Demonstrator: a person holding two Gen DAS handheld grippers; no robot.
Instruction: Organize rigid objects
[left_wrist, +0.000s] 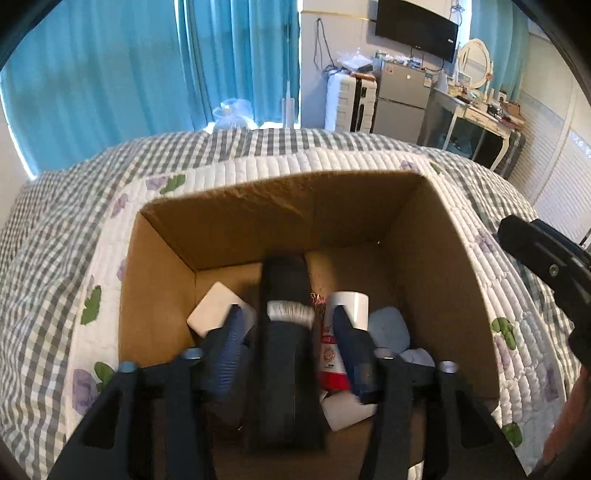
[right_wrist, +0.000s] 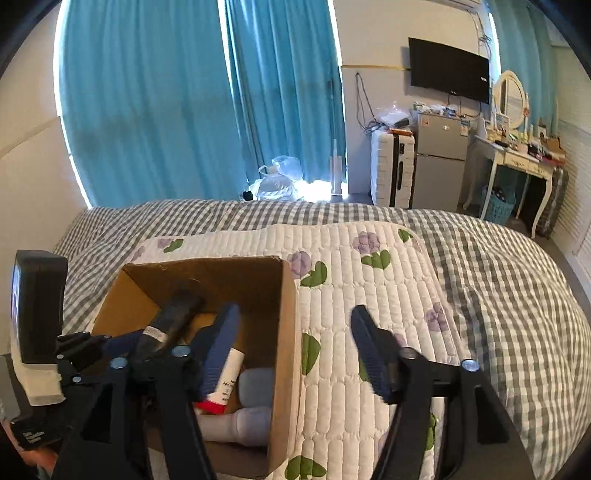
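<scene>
An open cardboard box (left_wrist: 236, 206) stands on the bed; it also shows in the right wrist view (right_wrist: 288, 332). My left gripper (left_wrist: 286, 314) hangs over the box with its jaws apart. A long black object with a silver band (left_wrist: 286, 295) lies between the jaws, blurred; no finger visibly presses it. It also shows in the right wrist view (right_wrist: 173, 317). In the box lie a white block (left_wrist: 218, 306), a white cylinder (left_wrist: 351, 302), a red-and-white tube (left_wrist: 330, 362) and pale blue pieces (left_wrist: 389, 328). My right gripper (right_wrist: 295, 339) is open and empty, right of the box.
The box rests on a white quilted pad with flower prints (right_wrist: 369, 295) over a grey checked bedspread (right_wrist: 498, 277). Behind the bed are blue curtains (right_wrist: 166, 92), a white suitcase (right_wrist: 391, 173), a small fridge (right_wrist: 439, 162) and a dressing table (right_wrist: 517, 158).
</scene>
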